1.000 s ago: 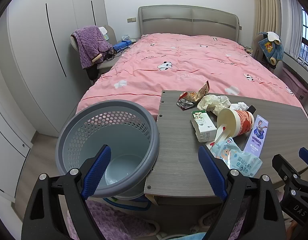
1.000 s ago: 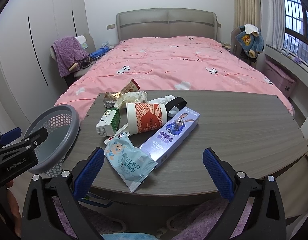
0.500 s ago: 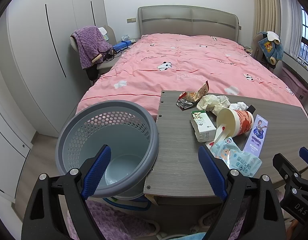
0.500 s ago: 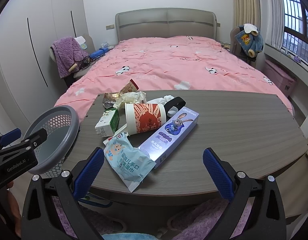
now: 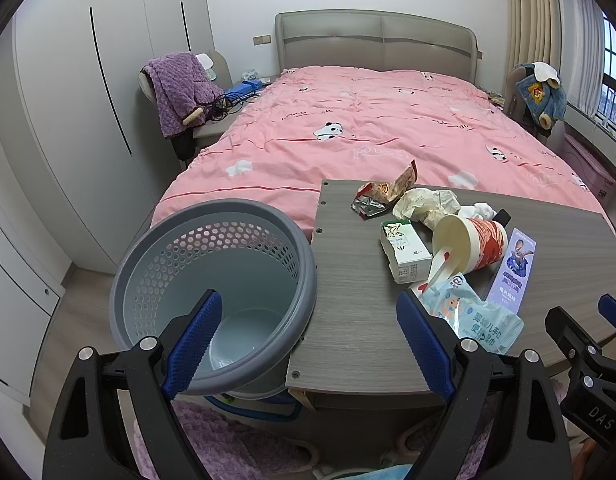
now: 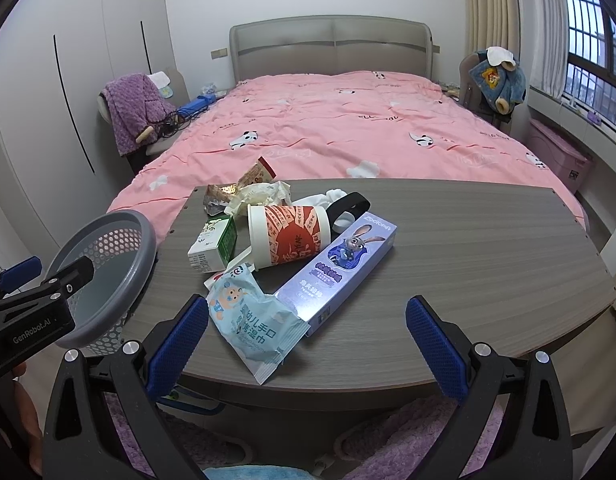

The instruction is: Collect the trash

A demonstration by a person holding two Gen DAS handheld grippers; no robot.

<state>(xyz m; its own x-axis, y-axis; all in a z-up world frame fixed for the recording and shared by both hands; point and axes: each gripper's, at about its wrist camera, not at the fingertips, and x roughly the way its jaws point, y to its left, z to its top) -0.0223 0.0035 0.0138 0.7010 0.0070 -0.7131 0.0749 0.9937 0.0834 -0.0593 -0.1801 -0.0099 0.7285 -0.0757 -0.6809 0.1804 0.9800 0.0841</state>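
Left wrist view looks over the left gripper (image 5: pixel 306 340), whose blue-padded jaws stand wide apart and hold nothing; it hangs above the near corner where the grey perforated basket (image 5: pixel 148 276) meets the wooden table (image 5: pixel 347 320). The basket stands on the floor just beside the table's left edge, its rim touching or nearly touching the board, and its inside looks bare. At the right edge of this view the right gripper (image 5: pixel 587 344) shows only in part.

Right wrist view shows the right gripper (image 6: pixel 308 336) also spread wide and empty, hovering at the table's near edge (image 6: pixel 467 280). Directly between its pads and the rest of the trash lies a light blue wet-wipe packet (image 6: pixel 256 320), the nearest piece. A long purple box (image 6: pixel 339 272) with a cartoon rabbit lies beside it, one end under the packet's edge. Behind them a red-and-white paper cup (image 6: pixel 288 236) lies on its side, mouth toward the basket, touching the purple box. A small green-and-white carton (image 6: pixel 214 244) sits just left of the cup. Farther back are crumpled beige paper (image 6: pixel 260 196), a torn snack wrapper (image 6: pixel 256 172) and a white wad with a black band (image 6: pixel 347 204).

Beyond the table a bed with a pink panda-print cover (image 6: pixel 347 132) fills the room. A chair draped in a purple blanket (image 6: pixel 136 112) stands at its left side, and a blue jacket (image 6: pixel 495 80) hangs over another chair on the right, near the window. Purple rug (image 6: pixel 407 440) shows under the table.
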